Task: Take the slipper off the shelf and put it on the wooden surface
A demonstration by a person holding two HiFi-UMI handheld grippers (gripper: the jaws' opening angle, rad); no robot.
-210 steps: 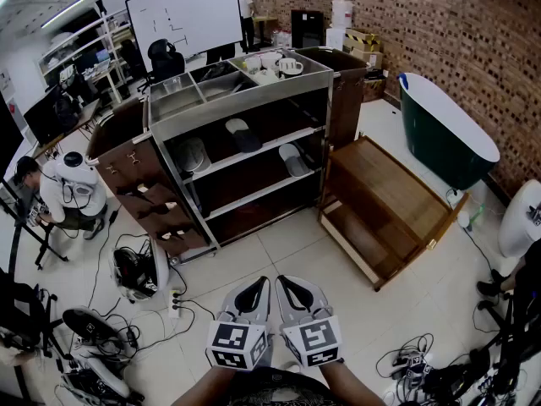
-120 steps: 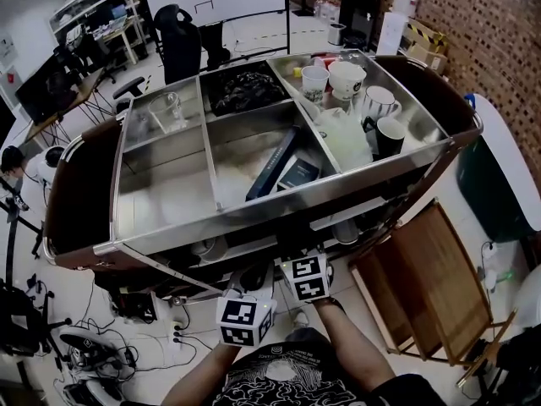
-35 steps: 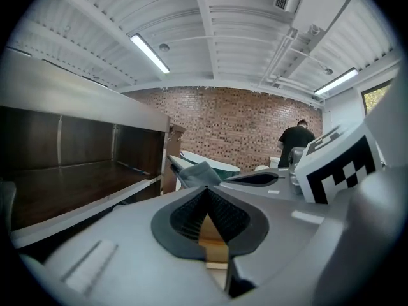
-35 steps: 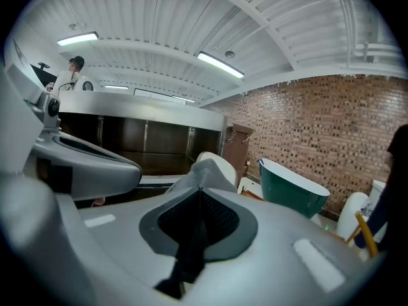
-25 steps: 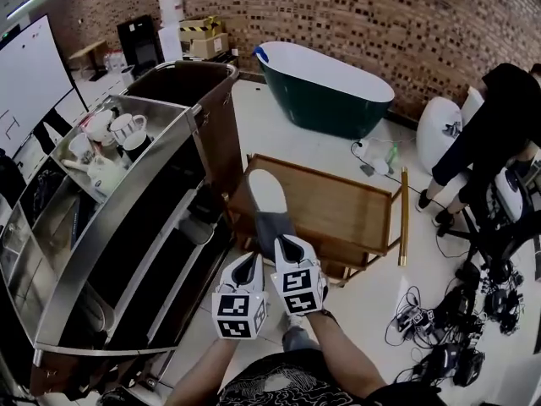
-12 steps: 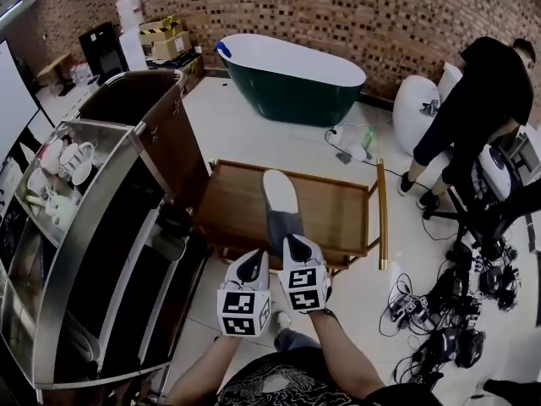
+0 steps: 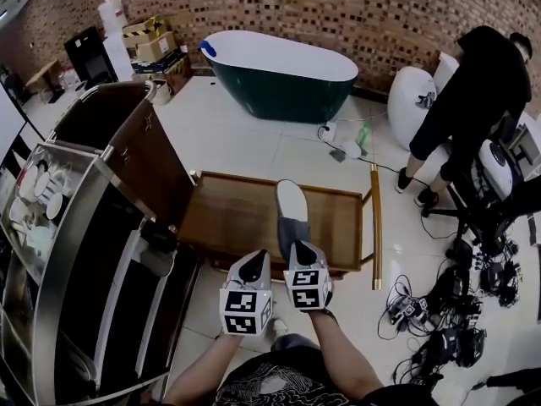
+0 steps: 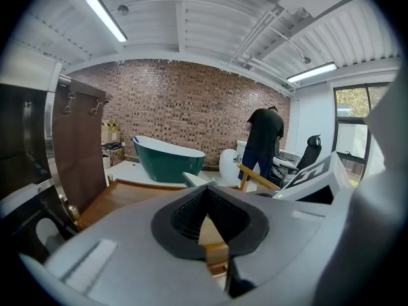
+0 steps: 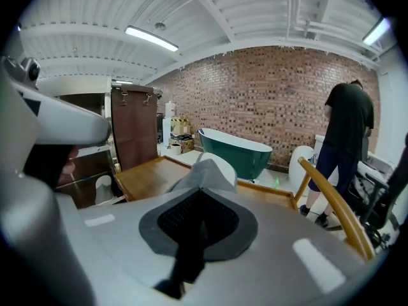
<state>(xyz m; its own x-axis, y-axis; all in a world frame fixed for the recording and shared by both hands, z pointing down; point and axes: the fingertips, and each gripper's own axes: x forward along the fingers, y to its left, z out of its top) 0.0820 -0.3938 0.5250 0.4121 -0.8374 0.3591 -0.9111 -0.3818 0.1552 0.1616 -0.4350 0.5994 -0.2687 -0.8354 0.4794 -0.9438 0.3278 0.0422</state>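
A grey and white slipper (image 7: 292, 214) sticks out forward from my right gripper (image 7: 302, 252), which is shut on its heel end. It hangs over the front part of the wooden surface (image 7: 237, 218); whether it touches the wood I cannot tell. In the right gripper view the slipper (image 9: 207, 171) rises just beyond the right gripper (image 9: 199, 218). My left gripper (image 7: 252, 269) is beside it on the left, shut and holding nothing. In the left gripper view the left gripper (image 8: 207, 225) faces the wood, and the slipper's white toe (image 8: 196, 180) shows to its right.
The metal shelf cart (image 7: 76, 252) stands at the left with its brown door (image 7: 139, 150) swung out. A green bathtub (image 7: 279, 74) is behind the wood. A person in black (image 7: 461, 108) stands at the right. Cables (image 7: 439, 311) lie on the floor.
Both grippers have moved with the slipper away from the shelf cart and lower, further over the wooden surface. The cart has slid toward the view's left edge.
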